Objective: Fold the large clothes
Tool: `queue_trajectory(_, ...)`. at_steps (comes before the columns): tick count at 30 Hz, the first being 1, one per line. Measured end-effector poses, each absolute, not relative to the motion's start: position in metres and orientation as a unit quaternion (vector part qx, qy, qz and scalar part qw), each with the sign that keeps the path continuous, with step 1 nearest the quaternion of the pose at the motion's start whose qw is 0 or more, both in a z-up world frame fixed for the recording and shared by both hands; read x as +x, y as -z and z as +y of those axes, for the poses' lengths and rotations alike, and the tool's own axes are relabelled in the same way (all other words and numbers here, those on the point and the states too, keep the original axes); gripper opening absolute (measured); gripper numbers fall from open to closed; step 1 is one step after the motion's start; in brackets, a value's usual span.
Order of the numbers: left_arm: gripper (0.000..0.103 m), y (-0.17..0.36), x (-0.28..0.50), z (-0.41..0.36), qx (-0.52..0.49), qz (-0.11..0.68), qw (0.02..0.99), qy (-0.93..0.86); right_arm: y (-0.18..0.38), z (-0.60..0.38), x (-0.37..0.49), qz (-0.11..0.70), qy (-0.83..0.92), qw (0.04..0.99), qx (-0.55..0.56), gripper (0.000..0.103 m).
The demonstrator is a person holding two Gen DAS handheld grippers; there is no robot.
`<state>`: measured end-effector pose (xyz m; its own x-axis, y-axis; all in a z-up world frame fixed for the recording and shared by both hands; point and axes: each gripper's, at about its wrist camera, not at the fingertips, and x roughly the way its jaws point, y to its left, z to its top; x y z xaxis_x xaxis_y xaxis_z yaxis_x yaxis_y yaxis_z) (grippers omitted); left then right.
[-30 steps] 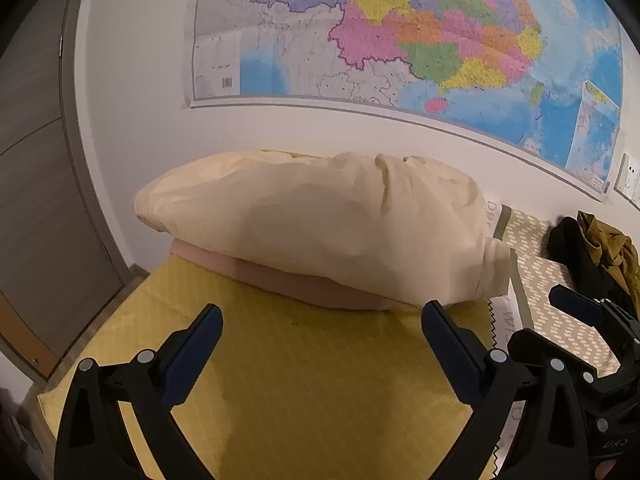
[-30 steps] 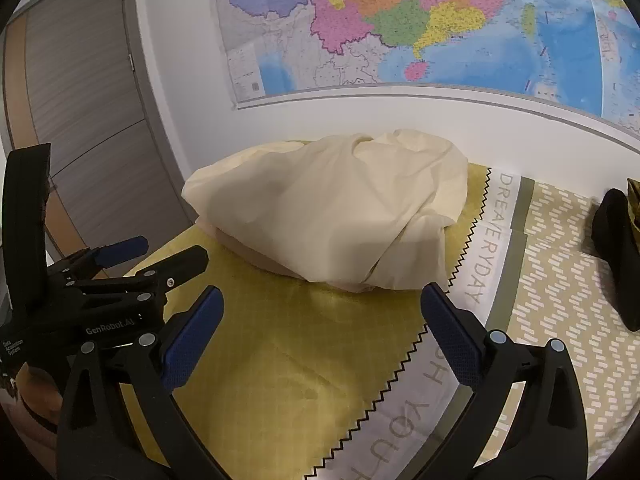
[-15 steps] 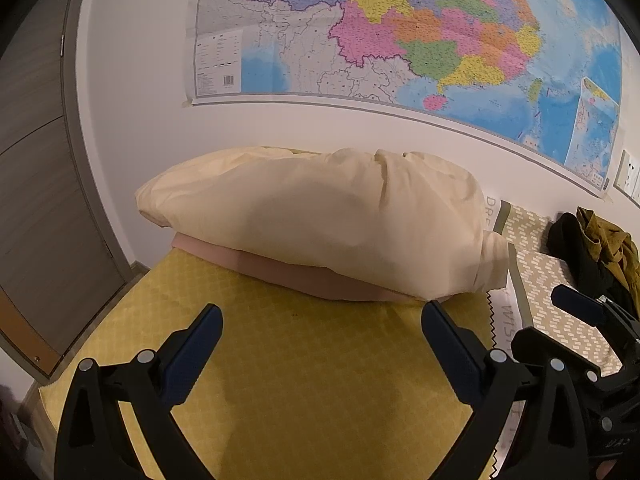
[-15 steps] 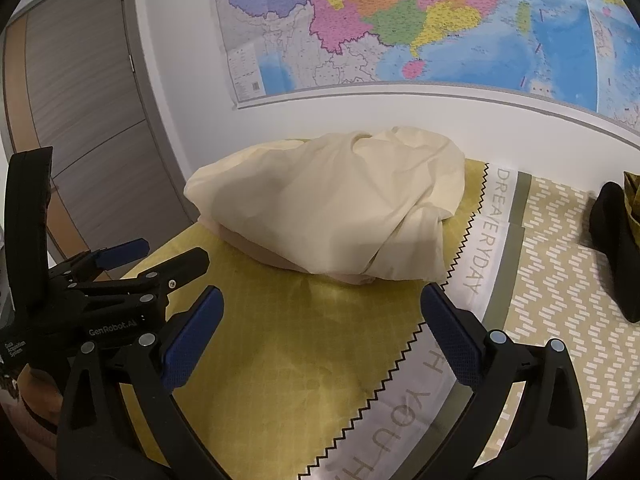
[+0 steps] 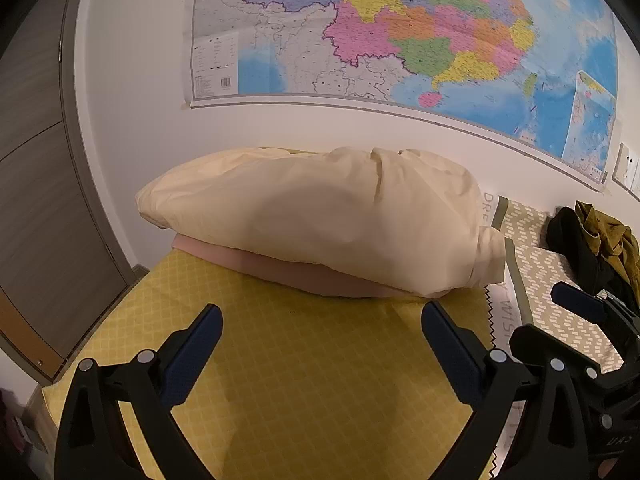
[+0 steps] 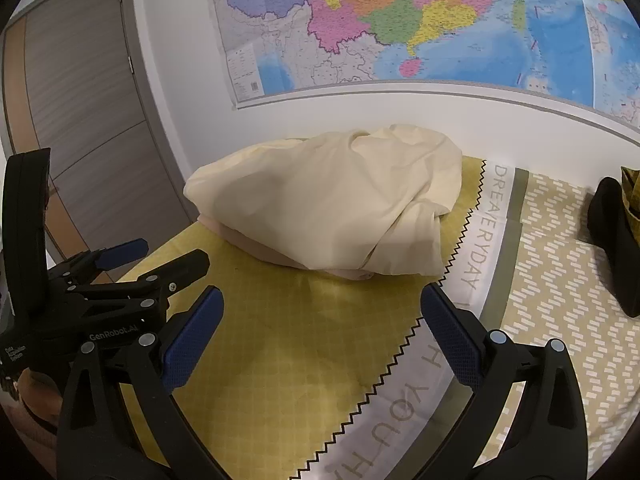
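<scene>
A cream garment (image 5: 320,220) (image 6: 332,208) lies bundled on top of a folded pink one (image 5: 304,276) at the far end of a yellow bed cover (image 5: 320,360) (image 6: 288,328). My left gripper (image 5: 320,344) is open above the yellow cover, short of the pile, with nothing between its fingers. My right gripper (image 6: 320,336) is open too, empty, over the cover near its zigzag printed strip. The left gripper's body (image 6: 100,304) shows at the left of the right wrist view. The right gripper's blue fingertip (image 5: 576,300) shows at the right of the left wrist view.
A heap of black and olive clothes (image 5: 592,240) (image 6: 616,236) lies on the patterned part of the bed at the right. A wall with a large map (image 5: 400,32) runs behind the bed. A grey door (image 5: 36,200) stands at the left.
Both grippers have drawn back slightly from the pile, which sits a little farther away in both views. Both stay open.
</scene>
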<state>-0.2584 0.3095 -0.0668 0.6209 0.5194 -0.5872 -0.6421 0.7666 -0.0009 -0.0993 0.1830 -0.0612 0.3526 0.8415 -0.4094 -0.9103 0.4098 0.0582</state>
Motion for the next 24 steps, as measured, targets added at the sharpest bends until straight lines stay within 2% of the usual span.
queue_trajectory(24, 0.096, 0.0697, -0.2609, 0.3085, -0.107, 0.293, 0.892, -0.328, 0.0623, 0.1812, -0.1004, 0.189, -0.535, 0.819, -0.09, 0.097)
